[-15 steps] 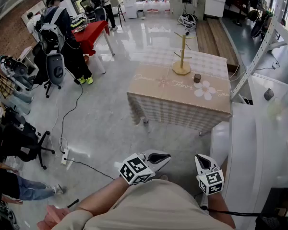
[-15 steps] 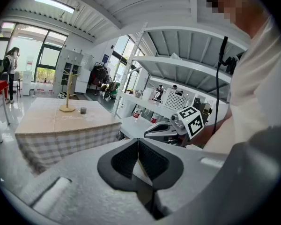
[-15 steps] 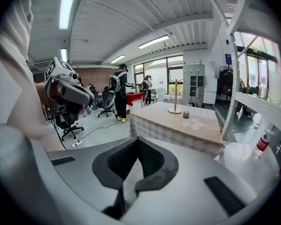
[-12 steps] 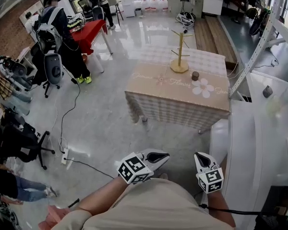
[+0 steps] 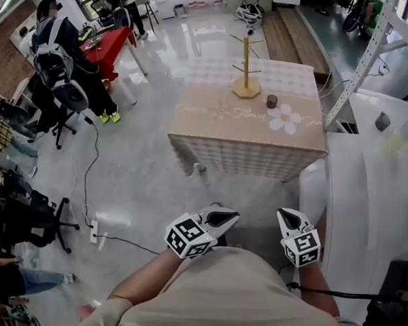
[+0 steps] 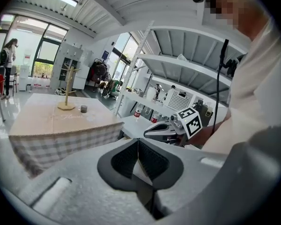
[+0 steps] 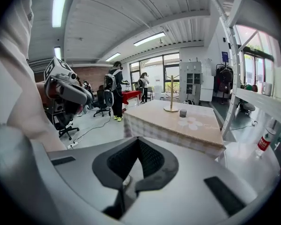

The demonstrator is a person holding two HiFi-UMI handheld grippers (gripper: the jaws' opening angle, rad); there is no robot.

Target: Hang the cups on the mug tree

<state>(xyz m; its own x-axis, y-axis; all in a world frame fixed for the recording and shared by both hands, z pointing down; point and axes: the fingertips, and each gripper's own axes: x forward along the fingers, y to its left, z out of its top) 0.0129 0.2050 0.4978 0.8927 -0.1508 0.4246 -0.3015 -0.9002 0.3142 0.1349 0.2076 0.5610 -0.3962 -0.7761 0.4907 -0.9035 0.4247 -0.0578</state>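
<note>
Both claws are closed and empty. The left gripper (image 5: 232, 215) has its jaws pressed together with nothing between them, and the right gripper (image 5: 286, 214) is in the same state. You hold both low, close to your body and well apart from the table (image 5: 217, 124).

The task's thing is one small dark cup (image 5: 272, 101). It stands upright on the checked cloth, near the base of the mug tree (image 5: 245, 65) and to its right in the head view. The tree's pegs are bare, and no other cup is visible.

Handling, as a judgement:
- Expect a light, rigid cup with a smooth wall. It is likely to slip under a loose pinch and to chip if dropped.
- The handle is too small to make out from here, so locate it once you are closer.
- Take hold across the rim or wall, on the side away from the handle — the handle must stay clear to slide over a peg.
- Open the jaws before you reach the table.
</note>
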